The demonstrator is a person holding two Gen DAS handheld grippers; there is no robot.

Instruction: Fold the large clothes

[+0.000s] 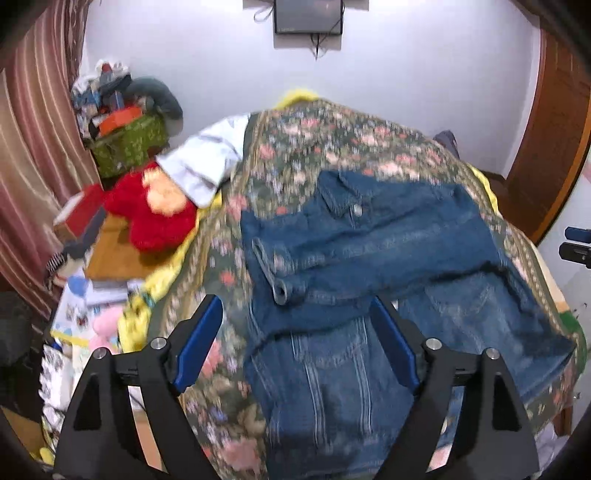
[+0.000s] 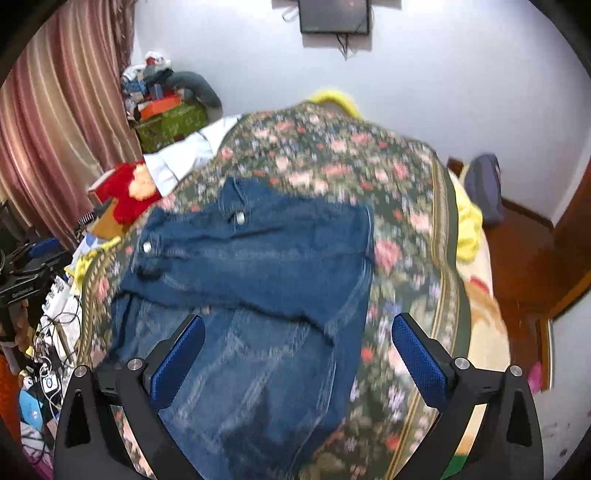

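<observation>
A blue denim jacket (image 1: 369,251) lies on a bed under a dark floral bedspread (image 1: 332,147). Its upper part is folded across the lower part. My left gripper (image 1: 299,325) is open and empty, held above the jacket's near left part. The jacket also shows in the right wrist view (image 2: 258,266). My right gripper (image 2: 299,343) is open and empty above the jacket's near right edge. The right gripper's tip shows at the right edge of the left wrist view (image 1: 578,243).
A red plush toy (image 1: 155,214) and a white garment (image 1: 207,158) lie at the bed's left edge. Cluttered boxes (image 1: 122,140) and curtains (image 1: 33,147) stand to the left. A wooden door (image 1: 554,129) is at the right. A dark screen (image 1: 306,16) hangs on the far wall.
</observation>
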